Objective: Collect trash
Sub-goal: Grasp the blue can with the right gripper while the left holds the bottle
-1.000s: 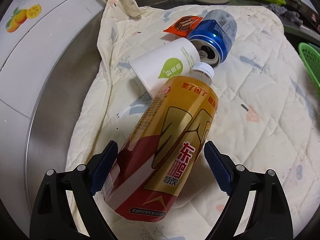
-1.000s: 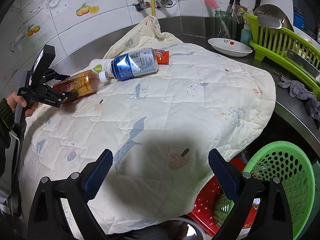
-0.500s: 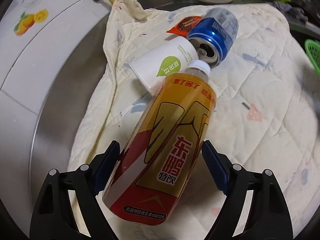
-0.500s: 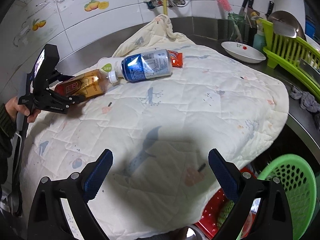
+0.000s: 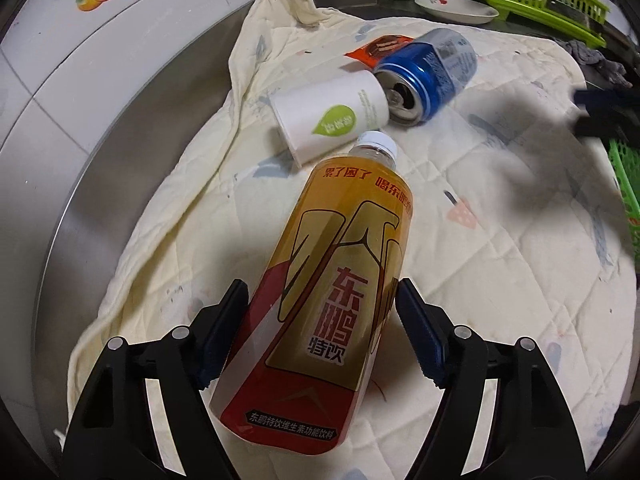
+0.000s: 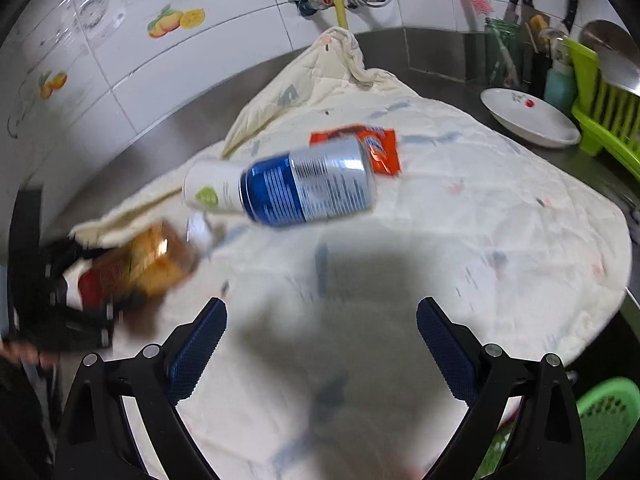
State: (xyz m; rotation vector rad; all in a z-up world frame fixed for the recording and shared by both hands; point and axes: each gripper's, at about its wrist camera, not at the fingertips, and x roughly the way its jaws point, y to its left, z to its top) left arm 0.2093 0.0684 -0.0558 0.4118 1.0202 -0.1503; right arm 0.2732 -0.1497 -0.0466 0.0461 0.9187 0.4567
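A yellow and red drink bottle (image 5: 332, 292) lies on a cream quilted cloth (image 5: 500, 240); my left gripper (image 5: 320, 332) is shut on the bottle's lower body, both pads touching it. Beyond the cap lie a white paper cup (image 5: 332, 116), a blue can (image 5: 428, 72) and an orange wrapper (image 5: 376, 50). In the right wrist view my right gripper (image 6: 320, 344) is open and empty over the cloth, short of the blue can (image 6: 308, 188), cup (image 6: 212, 192) and wrapper (image 6: 380, 148). The bottle (image 6: 148, 264) shows blurred at left.
A green basket (image 6: 604, 424) stands below the cloth's right edge. A white dish (image 6: 528, 118) and a green dish rack (image 6: 604, 100) stand at the back right. The steel counter (image 5: 100, 184) and tiled wall (image 6: 120, 60) lie left.
My left gripper's jaws have closed in onto the bottle. My right gripper has moved forward and left across the cloth, much nearer the can.
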